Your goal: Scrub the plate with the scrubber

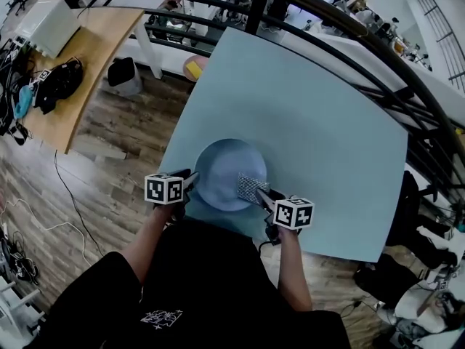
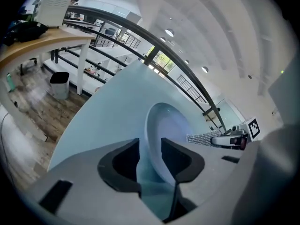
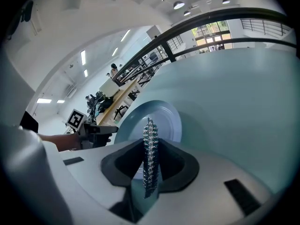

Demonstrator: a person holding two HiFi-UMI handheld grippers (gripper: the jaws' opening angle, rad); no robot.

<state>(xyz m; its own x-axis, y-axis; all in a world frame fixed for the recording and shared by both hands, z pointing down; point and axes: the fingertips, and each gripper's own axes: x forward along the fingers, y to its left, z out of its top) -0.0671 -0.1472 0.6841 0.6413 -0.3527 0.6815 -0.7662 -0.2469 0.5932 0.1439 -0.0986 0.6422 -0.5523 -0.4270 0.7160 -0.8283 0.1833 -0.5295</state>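
1. Evidently, the left gripper (image 2: 150, 146) straddles the near rim of the round pale-blue plate (image 1: 221, 171). Its fingers (image 2: 124, 160) are spread and not pressing, probably ready to steady the plate.
2. The right gripper (image 3: 149, 165) has its fingers (image 3: 172, 166) clamped on the silver metal-mesh scrubber (image 3: 149, 146), held edge-on over the plate's right side for scrubbing.
3. The plate lies flat near the front edge of the pale teal surface (image 1: 327, 115).
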